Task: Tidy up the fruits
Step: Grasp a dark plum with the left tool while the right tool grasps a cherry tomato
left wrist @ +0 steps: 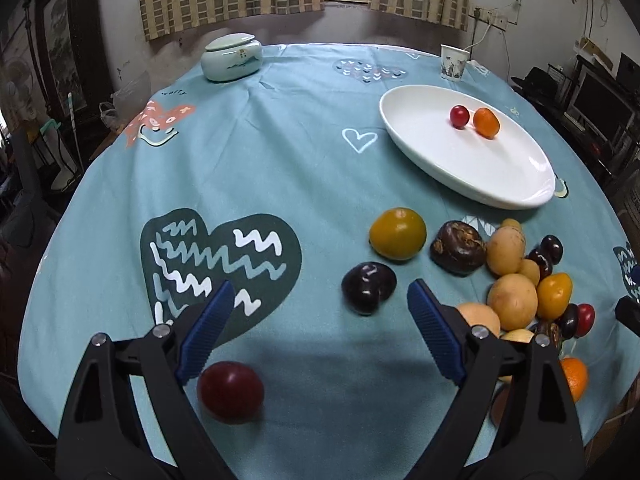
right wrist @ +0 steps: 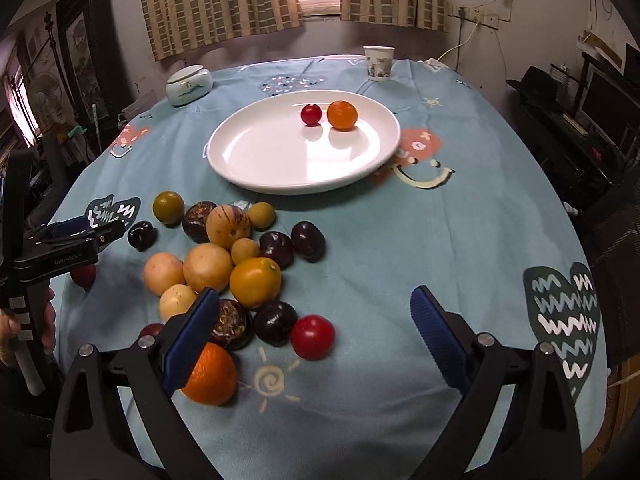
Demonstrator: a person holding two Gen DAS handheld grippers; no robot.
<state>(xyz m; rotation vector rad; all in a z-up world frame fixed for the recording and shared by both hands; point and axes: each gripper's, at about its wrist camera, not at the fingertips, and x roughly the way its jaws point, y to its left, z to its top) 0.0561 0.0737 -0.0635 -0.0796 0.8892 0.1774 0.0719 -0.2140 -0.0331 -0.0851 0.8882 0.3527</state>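
I see the round table under its teal tablecloth (right wrist: 440, 220), hearts and suns printed on it. On the far half sits the white oval plate (right wrist: 280, 152), holding a small red fruit (right wrist: 311, 114) and an orange one (right wrist: 342, 115) side by side, just apart. Near and left of the plate lies the fruit pile (right wrist: 224, 264): tan, yellow, dark purple and red pieces, mostly touching. My right gripper (right wrist: 316, 320) stands wide with nothing between its pads, its left finger over an orange (right wrist: 210, 376). My left gripper (left wrist: 320, 312) is wide too and empty; a dark red plum (left wrist: 231, 392) lies beside its left finger. At the far edge stand a lidded ceramic jar (right wrist: 188, 84) and a paper cup (right wrist: 378, 62).
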